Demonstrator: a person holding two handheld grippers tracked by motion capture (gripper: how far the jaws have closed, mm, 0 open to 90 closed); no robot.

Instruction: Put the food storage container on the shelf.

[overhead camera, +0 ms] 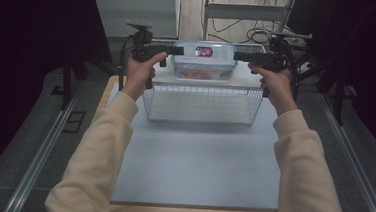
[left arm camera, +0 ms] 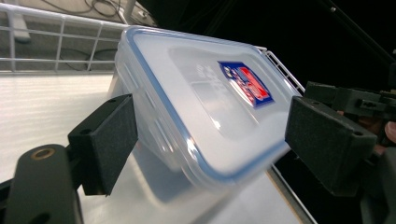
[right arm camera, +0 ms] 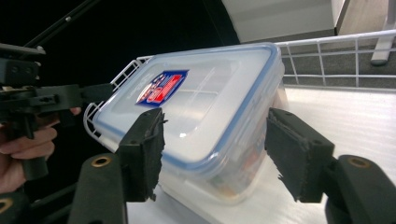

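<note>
A clear plastic container (overhead camera: 204, 62) with a blue-rimmed lid and a red-and-blue label rests at the far end of a white wire basket (overhead camera: 200, 118). Something orange shows through its wall. My left gripper (overhead camera: 179, 50) points at its left end and my right gripper (overhead camera: 237, 55) at its right end. In the left gripper view the container (left arm camera: 201, 107) lies between the jaws of my left gripper (left arm camera: 210, 135), with a gap at the right pad (left arm camera: 327, 140). In the right gripper view the container (right arm camera: 205, 107) lies between the spread jaws of my right gripper (right arm camera: 224, 149), clear of the right pad (right arm camera: 294, 154).
The basket stands at the far side of a pale blue table top (overhead camera: 197, 167) with a wooden front edge. Metal rails (overhead camera: 43, 146) run along both sides of the table. Dark stands and loose cables (overhead camera: 261, 33) sit beyond the basket.
</note>
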